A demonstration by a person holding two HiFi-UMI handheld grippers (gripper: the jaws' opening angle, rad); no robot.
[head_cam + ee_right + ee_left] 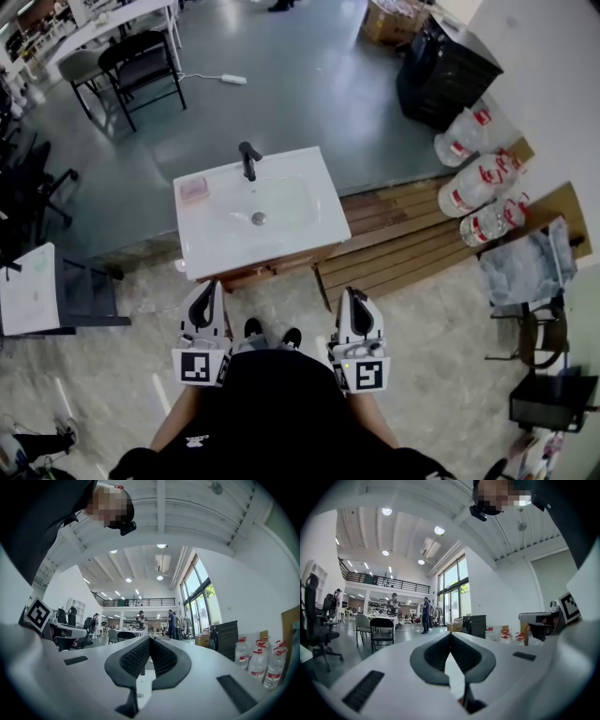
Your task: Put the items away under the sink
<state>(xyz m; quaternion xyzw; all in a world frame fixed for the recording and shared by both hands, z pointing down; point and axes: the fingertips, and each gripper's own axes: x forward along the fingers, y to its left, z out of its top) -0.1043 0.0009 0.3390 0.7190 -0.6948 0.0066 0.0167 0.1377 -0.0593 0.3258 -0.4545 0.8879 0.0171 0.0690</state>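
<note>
A white sink cabinet (281, 234) stands in front of me, with a black faucet (248, 159) at its back and a pink item (193, 190) on its left rim. The wooden cabinet front below the basin is mostly hidden from above. My left gripper (210, 284) hovers short of the cabinet's near left corner, pointing level; its pads meet at the tip and hold nothing (450, 634). My right gripper (351, 292) hangs just off the near right corner, likewise shut and empty (149, 638). Neither touches the cabinet.
A wooden pallet (403, 234) lies to the right of the sink, with several large water bottles (478, 178) and a black cabinet (445, 70) beyond. A desk with paper (28, 286) stands at the left and chairs (141, 61) behind. People (425, 616) stand far off.
</note>
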